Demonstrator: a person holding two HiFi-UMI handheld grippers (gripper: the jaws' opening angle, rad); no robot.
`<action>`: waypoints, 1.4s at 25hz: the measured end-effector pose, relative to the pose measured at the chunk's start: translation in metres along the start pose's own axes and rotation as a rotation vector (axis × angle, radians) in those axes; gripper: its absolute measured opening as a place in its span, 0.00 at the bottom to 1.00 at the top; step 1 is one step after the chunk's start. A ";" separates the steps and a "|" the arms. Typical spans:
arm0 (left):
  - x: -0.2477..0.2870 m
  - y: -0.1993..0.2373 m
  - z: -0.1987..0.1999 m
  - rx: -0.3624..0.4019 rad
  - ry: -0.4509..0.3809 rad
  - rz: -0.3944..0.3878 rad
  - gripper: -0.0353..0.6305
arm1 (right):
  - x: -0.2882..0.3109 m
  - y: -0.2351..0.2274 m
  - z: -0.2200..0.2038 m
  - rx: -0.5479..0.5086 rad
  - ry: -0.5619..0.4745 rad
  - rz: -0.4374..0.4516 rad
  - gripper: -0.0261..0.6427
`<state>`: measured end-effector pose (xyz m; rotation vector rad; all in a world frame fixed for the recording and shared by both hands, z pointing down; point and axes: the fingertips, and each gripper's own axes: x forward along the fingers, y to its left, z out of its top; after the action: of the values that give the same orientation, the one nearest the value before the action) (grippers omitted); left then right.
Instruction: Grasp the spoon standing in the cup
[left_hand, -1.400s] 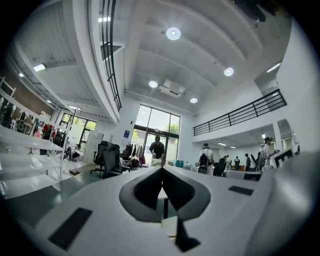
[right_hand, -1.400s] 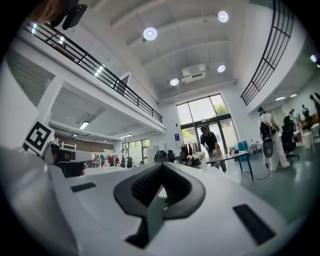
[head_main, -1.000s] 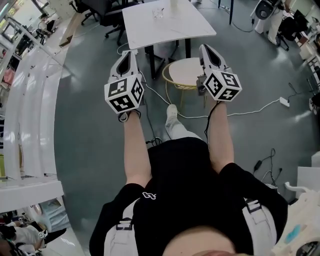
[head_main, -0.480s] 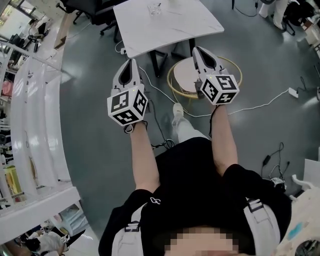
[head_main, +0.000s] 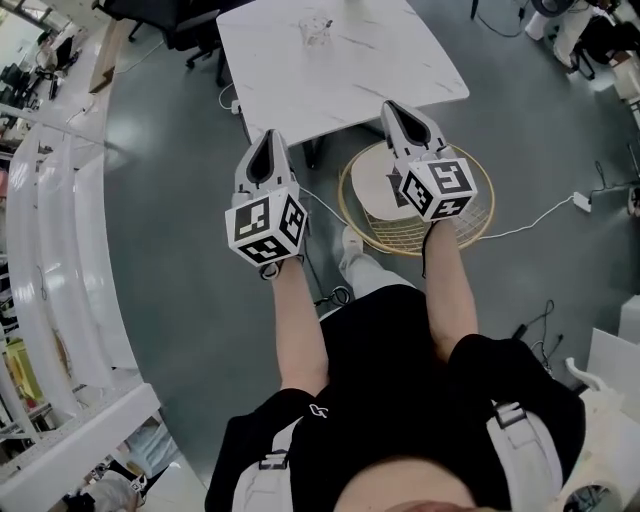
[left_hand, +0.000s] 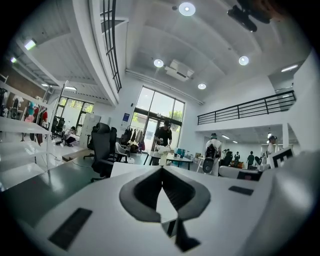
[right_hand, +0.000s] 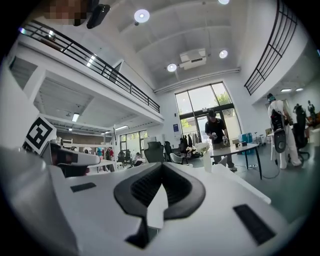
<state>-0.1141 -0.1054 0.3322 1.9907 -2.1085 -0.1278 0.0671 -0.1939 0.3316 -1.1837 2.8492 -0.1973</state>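
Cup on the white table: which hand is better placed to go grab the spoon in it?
Probably right, only just. The right gripper reaches further forward towards the table than the left gripper. The cup sits far back, between them. Both are shut.

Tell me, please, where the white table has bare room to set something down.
The white table is bare across its near half, from the glass cup by the far edge down to the near edge, and along both sides. Only the far edge around the cup is occupied.
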 end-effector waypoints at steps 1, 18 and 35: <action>0.014 0.001 0.000 0.001 0.005 -0.005 0.07 | 0.010 -0.005 -0.001 -0.006 0.006 -0.003 0.05; 0.144 0.044 -0.033 -0.035 0.118 -0.023 0.07 | 0.124 -0.052 -0.046 -0.019 0.142 -0.033 0.05; 0.286 0.081 -0.081 -0.001 0.269 -0.138 0.07 | 0.256 -0.098 -0.090 -0.016 0.177 -0.109 0.05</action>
<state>-0.1871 -0.3757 0.4613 2.0233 -1.8065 0.1102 -0.0535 -0.4346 0.4347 -1.3925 2.9408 -0.2986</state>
